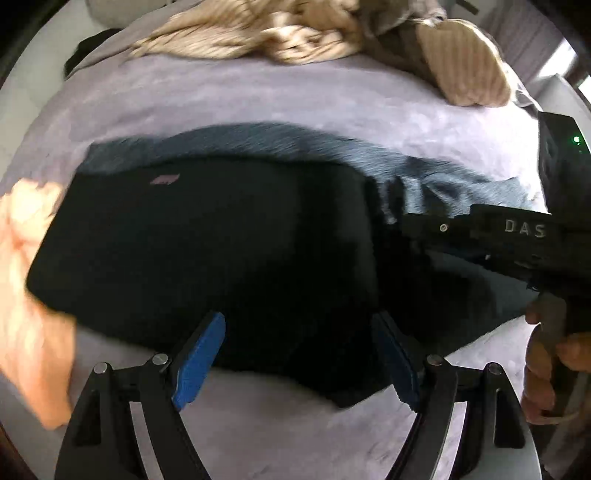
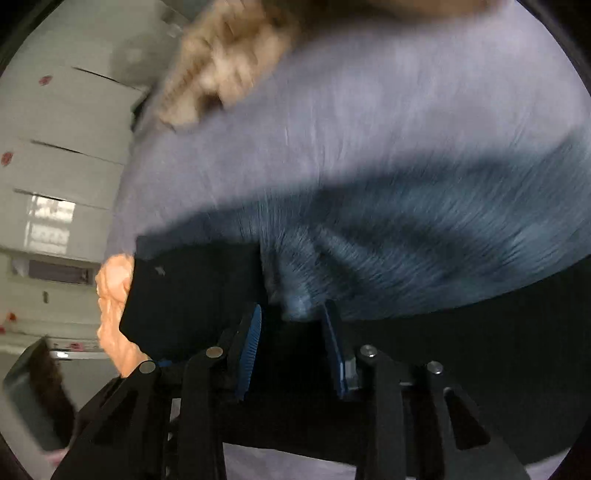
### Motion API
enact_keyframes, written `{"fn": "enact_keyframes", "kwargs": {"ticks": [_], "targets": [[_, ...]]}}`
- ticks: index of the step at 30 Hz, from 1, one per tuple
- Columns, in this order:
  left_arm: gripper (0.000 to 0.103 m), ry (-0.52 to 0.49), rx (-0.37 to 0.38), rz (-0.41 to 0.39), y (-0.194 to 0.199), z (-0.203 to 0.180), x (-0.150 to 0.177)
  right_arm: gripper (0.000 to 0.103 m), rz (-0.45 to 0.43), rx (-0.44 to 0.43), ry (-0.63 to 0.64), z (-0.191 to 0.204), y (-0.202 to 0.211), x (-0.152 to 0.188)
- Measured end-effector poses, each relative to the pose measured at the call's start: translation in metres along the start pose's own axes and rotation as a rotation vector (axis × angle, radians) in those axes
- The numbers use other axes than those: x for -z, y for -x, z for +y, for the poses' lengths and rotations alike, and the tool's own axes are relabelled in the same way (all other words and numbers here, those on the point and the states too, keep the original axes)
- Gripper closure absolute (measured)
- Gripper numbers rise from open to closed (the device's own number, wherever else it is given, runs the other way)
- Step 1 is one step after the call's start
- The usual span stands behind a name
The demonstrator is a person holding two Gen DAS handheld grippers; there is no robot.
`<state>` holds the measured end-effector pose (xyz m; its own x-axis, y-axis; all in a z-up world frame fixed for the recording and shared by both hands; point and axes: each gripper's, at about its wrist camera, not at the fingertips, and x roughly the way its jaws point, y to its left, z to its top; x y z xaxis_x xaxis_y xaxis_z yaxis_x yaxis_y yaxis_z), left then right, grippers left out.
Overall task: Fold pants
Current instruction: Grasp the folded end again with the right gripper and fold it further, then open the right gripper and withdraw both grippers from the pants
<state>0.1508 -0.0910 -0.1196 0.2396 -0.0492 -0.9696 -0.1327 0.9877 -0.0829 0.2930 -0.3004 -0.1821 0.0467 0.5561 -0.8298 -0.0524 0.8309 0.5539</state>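
Note:
Black pants (image 1: 207, 251) lie folded flat on the lavender bed cover (image 1: 295, 96), on top of a blue-grey garment (image 1: 424, 173). My left gripper (image 1: 299, 319) hangs open over the pants' near edge, its blue pads (image 1: 199, 362) wide apart and empty. The right gripper's black body (image 1: 517, 229), held by a hand (image 1: 543, 354), reaches in from the right to the pants' right edge. In the right wrist view my right gripper (image 2: 291, 306) has its pads (image 2: 251, 350) partly apart. Bunched blue-grey cloth (image 2: 406, 251) and black cloth (image 2: 192, 295) meet at its tips. Whether the pads press on cloth is unclear.
A peach garment (image 1: 26, 280) lies at the pants' left end. A beige knit blanket (image 1: 266, 33) and a ribbed beige cushion (image 1: 465, 62) sit at the far side of the bed. White drawers (image 2: 62, 147) stand beyond the bed's left edge.

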Motion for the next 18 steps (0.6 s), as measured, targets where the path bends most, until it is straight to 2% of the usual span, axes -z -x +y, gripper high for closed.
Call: {"fn": "enact_keyframes", "kwargs": {"ticks": [2,5,8,11,15,18], "targets": [[0.021,0.024,-0.016,0.013,0.000,0.015,0.008,0.063,-0.019,0.018,0.047,0.015,0.005,0.013],[0.021,0.047,-0.021,0.036,-0.002,0.027,0.016,0.063,0.044,-0.014,0.104,0.030,0.009,0.025],[0.021,0.058,-0.021,0.040,0.005,0.033,0.025,0.063,0.065,0.049,0.180,0.046,0.020,0.038],[0.021,0.061,-0.012,0.036,0.014,0.038,0.035,0.063,0.084,0.070,0.205,0.056,0.026,0.049],[0.021,0.048,-0.017,0.036,0.023,0.037,0.042,0.058,0.098,0.142,0.239,0.064,0.037,0.070],[0.021,0.046,-0.012,0.032,0.035,0.041,0.050,0.050,0.117,0.164,0.230,0.063,0.045,0.082]]}}
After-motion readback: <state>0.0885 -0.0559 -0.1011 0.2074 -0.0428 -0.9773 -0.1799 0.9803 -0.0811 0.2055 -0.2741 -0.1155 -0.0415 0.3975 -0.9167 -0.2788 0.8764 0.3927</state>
